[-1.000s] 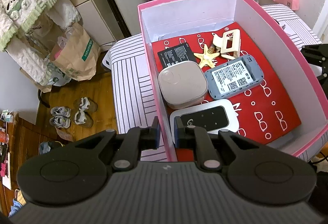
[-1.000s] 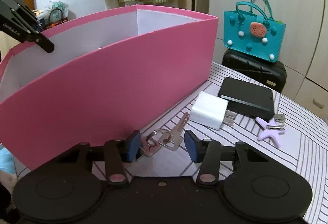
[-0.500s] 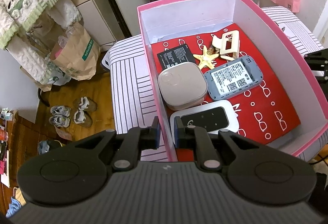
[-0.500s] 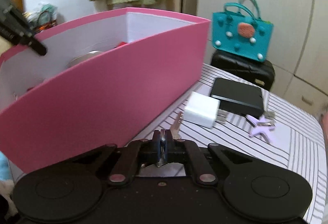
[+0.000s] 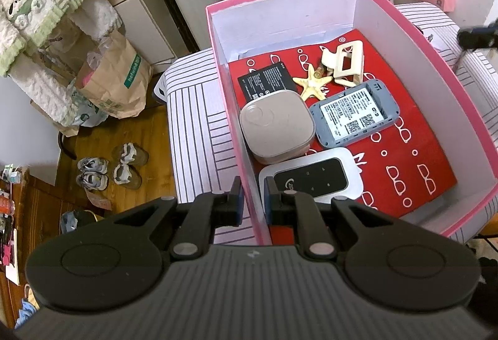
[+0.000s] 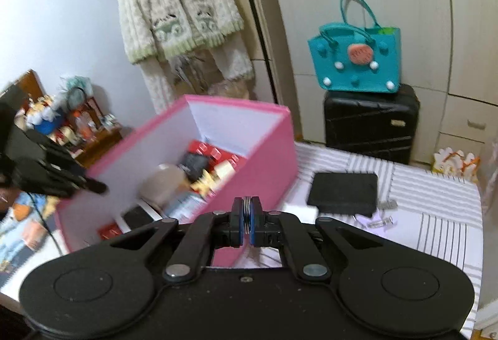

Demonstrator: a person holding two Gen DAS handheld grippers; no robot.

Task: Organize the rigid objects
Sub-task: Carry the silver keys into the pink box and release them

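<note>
A pink box [image 5: 460, 84] stands on the striped table. It holds a beige square case [image 5: 277, 125], a grey router [image 5: 353, 112], a white device with a black screen [image 5: 314, 176], a black battery [image 5: 266, 81], a starfish [image 5: 312, 81] and a cream clip [image 5: 344, 61]. My left gripper [image 5: 252, 204] is shut on the box's left wall [image 5: 246, 165]. My right gripper [image 6: 247, 223] is shut on a key ring [image 6: 247, 217] and is raised beside the box [image 6: 258, 159]. A black wallet [image 6: 342, 193], a white charger [image 6: 300, 210] and a lilac starfish [image 6: 370, 220] lie on the table.
A teal bag [image 6: 354, 63] sits on a black suitcase [image 6: 370, 122] behind the table. A knitted cardigan [image 6: 177, 7] hangs on the wall. Shoes [image 5: 109, 168] and a paper bag [image 5: 113, 81] are on the floor to the left. The table edge [image 5: 174, 140] is near the box.
My right gripper closed on the key ring and lifted it off the table, rising above the box's rim. My left gripper kept its hold on the box wall.
</note>
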